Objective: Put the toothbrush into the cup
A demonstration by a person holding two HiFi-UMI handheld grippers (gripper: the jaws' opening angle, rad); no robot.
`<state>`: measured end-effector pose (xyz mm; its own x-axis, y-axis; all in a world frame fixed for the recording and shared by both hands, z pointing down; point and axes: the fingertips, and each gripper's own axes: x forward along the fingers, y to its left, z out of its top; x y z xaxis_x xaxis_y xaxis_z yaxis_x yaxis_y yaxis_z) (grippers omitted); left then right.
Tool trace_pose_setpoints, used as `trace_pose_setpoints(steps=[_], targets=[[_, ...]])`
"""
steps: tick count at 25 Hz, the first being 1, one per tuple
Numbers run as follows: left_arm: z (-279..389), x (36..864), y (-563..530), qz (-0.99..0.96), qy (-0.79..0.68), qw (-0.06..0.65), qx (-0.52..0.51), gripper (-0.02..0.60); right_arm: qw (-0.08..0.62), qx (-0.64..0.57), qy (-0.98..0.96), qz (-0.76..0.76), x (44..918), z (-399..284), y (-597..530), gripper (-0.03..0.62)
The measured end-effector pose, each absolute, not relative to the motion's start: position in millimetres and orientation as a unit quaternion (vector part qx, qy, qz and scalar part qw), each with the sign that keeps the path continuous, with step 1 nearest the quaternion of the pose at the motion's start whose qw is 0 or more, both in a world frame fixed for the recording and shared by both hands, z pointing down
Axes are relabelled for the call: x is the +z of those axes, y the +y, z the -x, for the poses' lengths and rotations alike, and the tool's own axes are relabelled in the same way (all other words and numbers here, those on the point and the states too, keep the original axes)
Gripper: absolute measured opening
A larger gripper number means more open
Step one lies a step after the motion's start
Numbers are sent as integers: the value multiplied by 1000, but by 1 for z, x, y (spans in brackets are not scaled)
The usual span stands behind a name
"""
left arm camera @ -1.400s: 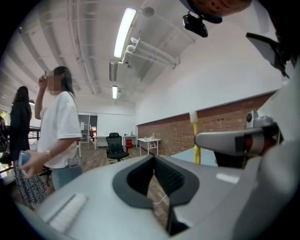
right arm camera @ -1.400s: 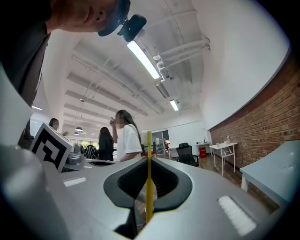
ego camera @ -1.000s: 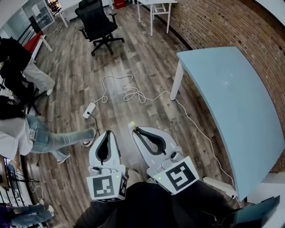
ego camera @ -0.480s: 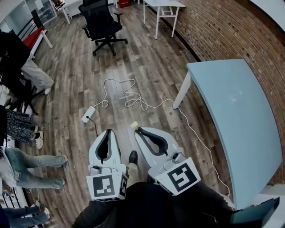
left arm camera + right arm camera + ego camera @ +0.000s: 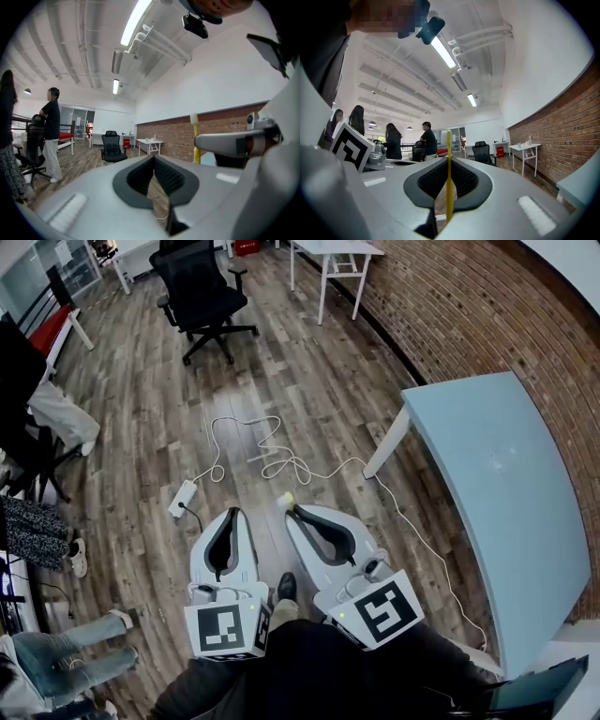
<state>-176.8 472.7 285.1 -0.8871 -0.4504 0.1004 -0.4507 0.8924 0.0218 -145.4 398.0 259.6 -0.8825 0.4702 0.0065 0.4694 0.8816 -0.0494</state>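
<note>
Both grippers hang low over the wooden floor in the head view, side by side. My right gripper (image 5: 292, 512) is shut on a yellow toothbrush (image 5: 288, 499), whose pale head pokes out just past the fingertips. In the right gripper view the toothbrush (image 5: 449, 173) stands upright between the closed jaws of the right gripper (image 5: 449, 159). My left gripper (image 5: 230, 514) is shut with nothing in it. In the left gripper view, the left gripper (image 5: 153, 158) has its tips together, and the toothbrush (image 5: 194, 140) shows off to the right. No cup is in any view.
A light blue table (image 5: 506, 493) stands at the right against a brick wall (image 5: 487, 306). A white cable (image 5: 272, 451) and a power strip (image 5: 183, 496) lie on the floor ahead. Farther off are a black office chair (image 5: 192, 287) and a white desk (image 5: 336, 251). People's legs (image 5: 37, 531) show at the left.
The head view has swung a little, so the blue table sits farther right. The people at the left have moved down and out of view. Both grippers keep their pose and grip.
</note>
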Motion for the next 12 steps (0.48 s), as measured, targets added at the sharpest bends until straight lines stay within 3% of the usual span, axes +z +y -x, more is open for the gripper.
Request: trace_pose_setpoints(steps=[12], targets=[[250, 289, 429, -338, -940, 48, -3, 8, 1, 9, -989, 147, 259, 198, 371, 21]])
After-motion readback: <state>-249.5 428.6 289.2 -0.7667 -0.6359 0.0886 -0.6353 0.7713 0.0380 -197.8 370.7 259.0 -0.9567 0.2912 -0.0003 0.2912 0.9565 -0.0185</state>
